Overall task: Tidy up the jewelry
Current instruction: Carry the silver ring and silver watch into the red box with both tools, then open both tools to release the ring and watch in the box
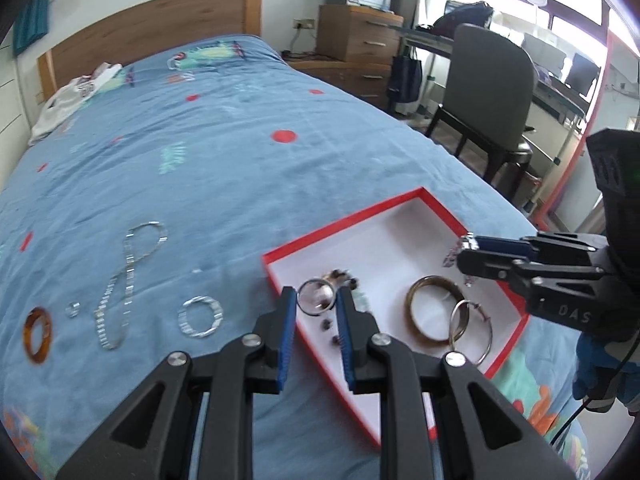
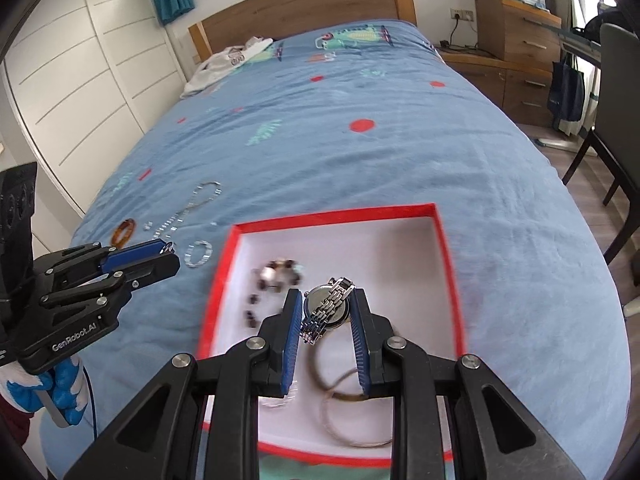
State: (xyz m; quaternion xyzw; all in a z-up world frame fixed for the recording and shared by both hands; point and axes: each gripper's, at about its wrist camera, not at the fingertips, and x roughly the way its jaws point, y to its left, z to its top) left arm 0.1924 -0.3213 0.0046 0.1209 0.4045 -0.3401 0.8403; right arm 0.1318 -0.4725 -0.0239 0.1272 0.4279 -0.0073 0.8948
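On the bed's blue patterned cover [image 1: 240, 152] lies a shallow red-rimmed white cardboard box [image 2: 436, 216]. Over it, the right gripper [image 2: 326, 308] clamps a silver metal-link wristwatch [image 2: 328, 306]; only the left wrist view shows the left gripper [image 1: 316, 300] pinching a small silver ring [image 1: 316, 298].

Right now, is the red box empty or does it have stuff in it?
Not empty. The red box holds a brown bangle, a hoop and dark beads.

Shiny silver metal link-band watch [image 2: 326, 312], glossy thin metal ring [image 1: 316, 298], matt red-rimmed white cardboard tray [image 2: 444, 248], soft blue cloth bedspread [image 1: 240, 152], wooden headboard [image 2: 304, 12]
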